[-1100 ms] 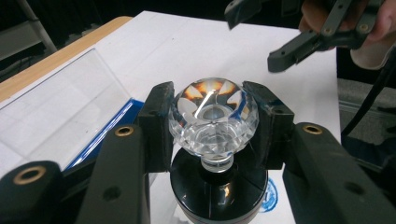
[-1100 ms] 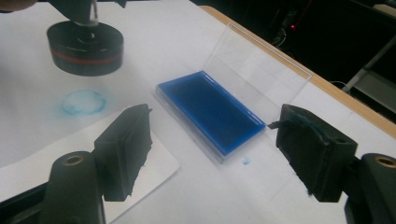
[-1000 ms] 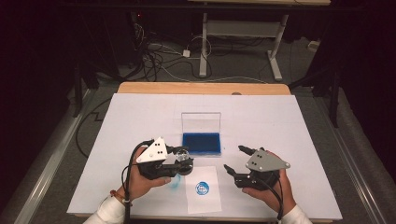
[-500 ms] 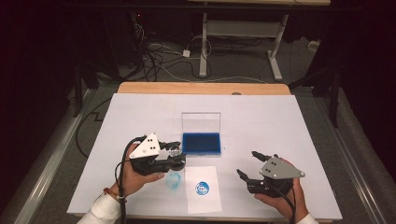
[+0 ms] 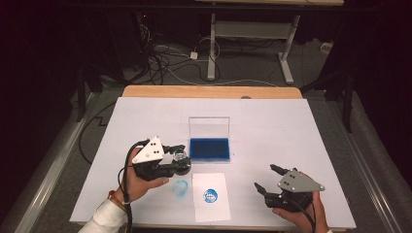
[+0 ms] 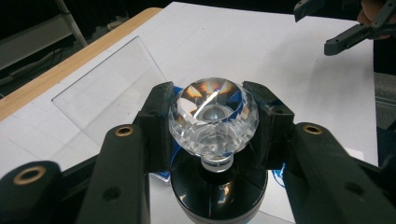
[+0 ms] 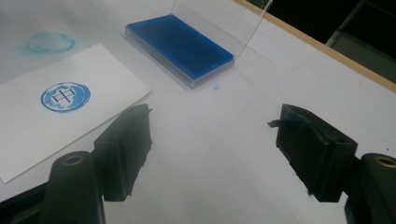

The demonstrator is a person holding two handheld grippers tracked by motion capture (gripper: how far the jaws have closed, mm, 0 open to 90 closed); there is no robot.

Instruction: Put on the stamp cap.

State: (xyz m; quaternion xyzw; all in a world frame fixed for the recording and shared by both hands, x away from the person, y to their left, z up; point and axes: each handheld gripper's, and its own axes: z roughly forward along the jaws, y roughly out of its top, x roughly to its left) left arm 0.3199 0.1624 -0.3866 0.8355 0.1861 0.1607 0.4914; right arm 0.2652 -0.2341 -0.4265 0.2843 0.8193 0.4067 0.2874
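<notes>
Left gripper [image 5: 176, 158] clamped on a faceted crystal-handled stamp [image 6: 212, 116], blue ink pad [image 5: 209, 149] in its open clear case just beyond, stamped paper slip [image 5: 210, 195] between the grippers, right gripper [image 5: 268, 178] jaws parted, empty, over white table [image 5: 272, 126].

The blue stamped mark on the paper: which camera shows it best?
The right gripper view: the blue stamped mark is near, its character legible. In the high view it is a tiny blue dot. The left gripper view looks at the crystal-handled stamp.

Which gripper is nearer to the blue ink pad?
Left. The left gripper is just beside the blue ink pad; the right gripper is farther away, toward the table's near edge.
</notes>
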